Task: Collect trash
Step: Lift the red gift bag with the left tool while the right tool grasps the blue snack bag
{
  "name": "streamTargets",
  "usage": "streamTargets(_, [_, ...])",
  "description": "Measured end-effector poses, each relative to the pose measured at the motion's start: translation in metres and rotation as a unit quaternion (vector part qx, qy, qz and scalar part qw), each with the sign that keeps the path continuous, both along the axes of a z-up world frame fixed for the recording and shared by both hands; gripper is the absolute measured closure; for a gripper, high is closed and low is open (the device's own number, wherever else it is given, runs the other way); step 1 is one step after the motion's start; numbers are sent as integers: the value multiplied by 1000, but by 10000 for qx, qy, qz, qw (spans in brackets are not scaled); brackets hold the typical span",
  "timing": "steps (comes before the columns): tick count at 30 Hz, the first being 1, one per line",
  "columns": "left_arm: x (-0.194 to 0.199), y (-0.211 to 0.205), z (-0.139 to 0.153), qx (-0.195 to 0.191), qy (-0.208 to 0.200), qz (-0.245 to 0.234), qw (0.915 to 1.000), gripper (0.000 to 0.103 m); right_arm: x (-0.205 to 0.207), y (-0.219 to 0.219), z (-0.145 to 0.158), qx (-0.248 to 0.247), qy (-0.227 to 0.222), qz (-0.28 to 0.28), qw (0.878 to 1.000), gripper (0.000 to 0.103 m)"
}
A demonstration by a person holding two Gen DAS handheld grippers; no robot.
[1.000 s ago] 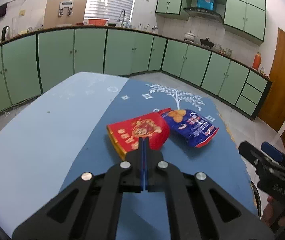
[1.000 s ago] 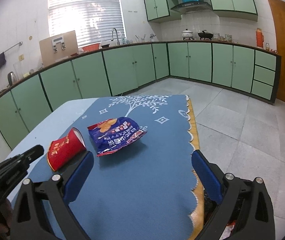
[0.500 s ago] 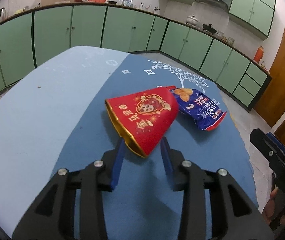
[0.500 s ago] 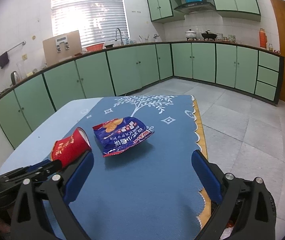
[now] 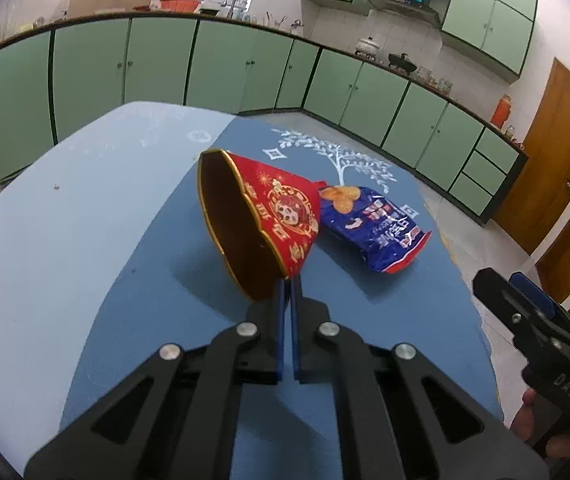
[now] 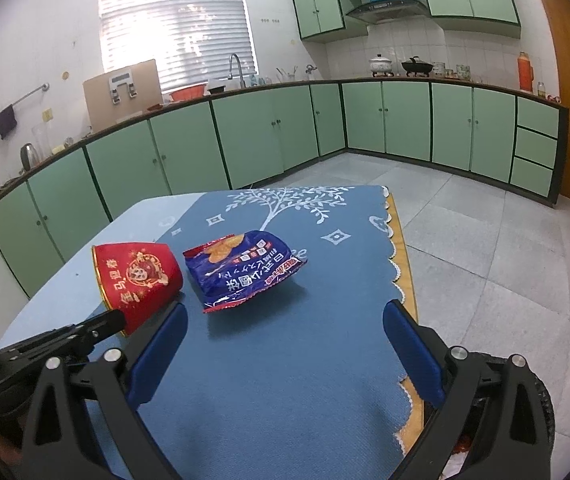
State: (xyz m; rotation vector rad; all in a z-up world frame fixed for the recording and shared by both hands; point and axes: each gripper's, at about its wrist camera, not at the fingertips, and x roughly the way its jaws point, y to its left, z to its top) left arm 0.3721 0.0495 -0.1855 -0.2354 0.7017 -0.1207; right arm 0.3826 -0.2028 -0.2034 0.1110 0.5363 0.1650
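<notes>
A red paper cup (image 5: 269, 216) with gold print is pinched at its rim by my left gripper (image 5: 288, 284), which is shut on it and holds it tilted just above the blue tablecloth (image 5: 165, 300). The cup also shows in the right wrist view (image 6: 137, 276), with the left gripper (image 6: 119, 320) under it. A blue snack bag (image 5: 373, 228) lies flat on the cloth to the cup's right; it also shows in the right wrist view (image 6: 241, 268). My right gripper (image 6: 281, 344) is open and empty, near the table's right edge, short of the bag.
The table's scalloped right edge (image 6: 397, 264) drops to a tiled floor (image 6: 485, 248). Green cabinets (image 6: 245, 136) line the walls. A dark bin rim (image 6: 545, 412) shows at the bottom right, beside the table.
My left gripper opened, moved onto the red cup's rim, then shut on it and lifted it so its mouth tilts up. The right gripper stayed open and nearly still.
</notes>
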Motion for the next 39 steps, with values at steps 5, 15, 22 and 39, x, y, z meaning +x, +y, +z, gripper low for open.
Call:
streamTargets(5, [-11, 9, 7, 88, -239, 287, 9993, 101, 10, 1, -1, 5, 131, -32, 9999, 10])
streamTargets(15, [-6, 13, 18, 365, -332, 575, 9971, 102, 50, 23, -9, -182, 452, -152, 9987, 18])
streamTargets(22, [9, 9, 18, 443, -347, 528, 9970, 102, 81, 28, -21, -121, 936, -216, 9953, 30])
streamTargets(39, [8, 17, 15, 345, -310, 515, 9976, 101, 52, 25, -6, -11, 555, 19, 9985, 96])
